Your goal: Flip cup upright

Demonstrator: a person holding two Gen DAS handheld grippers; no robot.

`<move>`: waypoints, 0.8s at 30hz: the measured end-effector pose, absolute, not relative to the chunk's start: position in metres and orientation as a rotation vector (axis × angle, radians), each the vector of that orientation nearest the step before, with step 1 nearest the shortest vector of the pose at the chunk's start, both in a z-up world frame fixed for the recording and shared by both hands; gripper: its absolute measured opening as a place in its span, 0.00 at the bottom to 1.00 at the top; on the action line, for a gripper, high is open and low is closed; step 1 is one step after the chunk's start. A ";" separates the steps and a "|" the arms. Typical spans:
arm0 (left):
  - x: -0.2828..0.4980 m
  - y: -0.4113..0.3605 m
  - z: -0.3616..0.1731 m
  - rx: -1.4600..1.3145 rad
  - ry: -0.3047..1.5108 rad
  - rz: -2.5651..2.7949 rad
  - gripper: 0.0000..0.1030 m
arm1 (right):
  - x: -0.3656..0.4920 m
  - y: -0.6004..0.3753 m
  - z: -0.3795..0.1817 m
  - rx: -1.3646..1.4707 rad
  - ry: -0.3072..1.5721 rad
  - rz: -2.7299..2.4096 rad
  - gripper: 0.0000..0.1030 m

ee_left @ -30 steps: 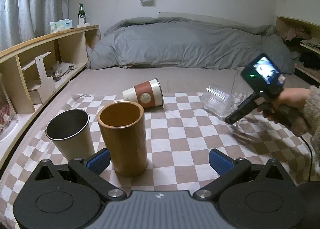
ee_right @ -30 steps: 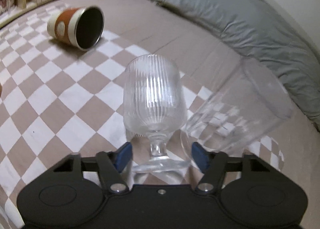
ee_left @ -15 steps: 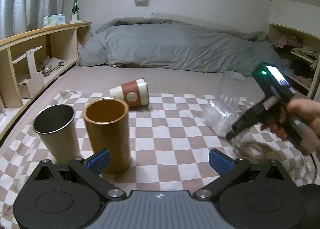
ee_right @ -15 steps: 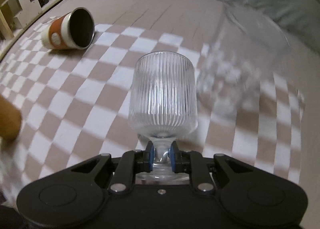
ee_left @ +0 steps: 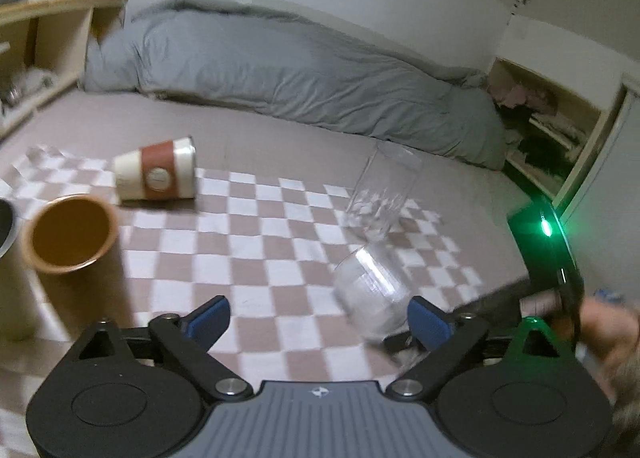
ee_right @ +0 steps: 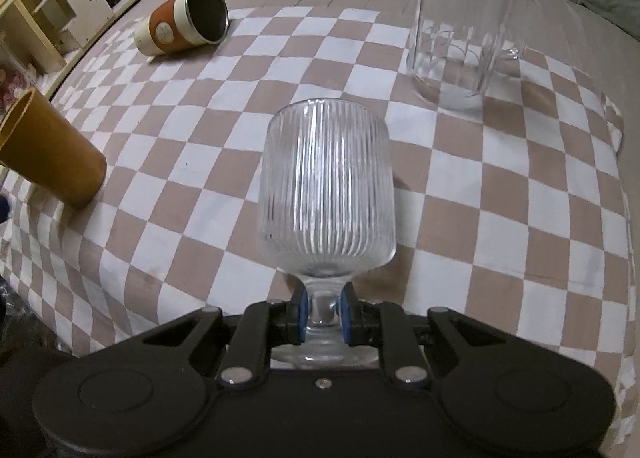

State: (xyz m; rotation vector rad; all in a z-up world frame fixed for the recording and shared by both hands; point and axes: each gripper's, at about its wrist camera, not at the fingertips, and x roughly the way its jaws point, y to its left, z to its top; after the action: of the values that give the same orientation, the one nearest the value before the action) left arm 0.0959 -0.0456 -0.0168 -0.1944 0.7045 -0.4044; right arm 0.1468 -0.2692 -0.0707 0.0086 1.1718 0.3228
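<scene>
My right gripper (ee_right: 323, 316) is shut on the stem of a ribbed clear goblet (ee_right: 326, 193) and holds it along the fingers over the checkered cloth (ee_right: 200, 161). In the left wrist view the goblet (ee_left: 370, 290) hangs tilted, held from the right, just above the cloth (ee_left: 248, 242). My left gripper (ee_left: 318, 316) is open and empty, low over the cloth's near edge. A red and cream cup (ee_right: 182, 23) lies on its side at the far left of the cloth; it also shows in the left wrist view (ee_left: 158, 175).
A tall clear glass (ee_right: 464, 25) stands upright at the far right, also in the left wrist view (ee_left: 382, 193). A brown tumbler (ee_left: 64, 242) stands upright at the left, also in the right wrist view (ee_right: 44, 153). A grey duvet (ee_left: 280, 73) lies behind.
My right gripper closed on the goblet's stem, lifted it and carried it nearer and toward the left gripper. The left gripper swung right, so the tumblers slid to the left edge.
</scene>
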 end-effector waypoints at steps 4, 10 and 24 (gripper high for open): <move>0.139 -0.065 -0.025 -0.341 0.817 -0.431 0.82 | 0.144 -0.274 -0.071 0.019 1.151 0.346 0.17; 0.195 -0.100 -0.062 -0.509 1.034 -0.441 0.77 | 0.140 -0.277 -0.073 0.009 1.111 0.377 0.17; 0.229 -0.124 -0.102 -0.597 1.125 -0.383 0.72 | 0.130 -0.273 -0.074 -0.057 1.058 0.408 0.17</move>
State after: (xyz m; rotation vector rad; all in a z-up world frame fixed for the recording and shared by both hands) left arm 0.2294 -0.1240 -0.1021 -0.5974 1.1253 -0.3827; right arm 0.1298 -0.2732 -0.0737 -0.0573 1.0579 0.4078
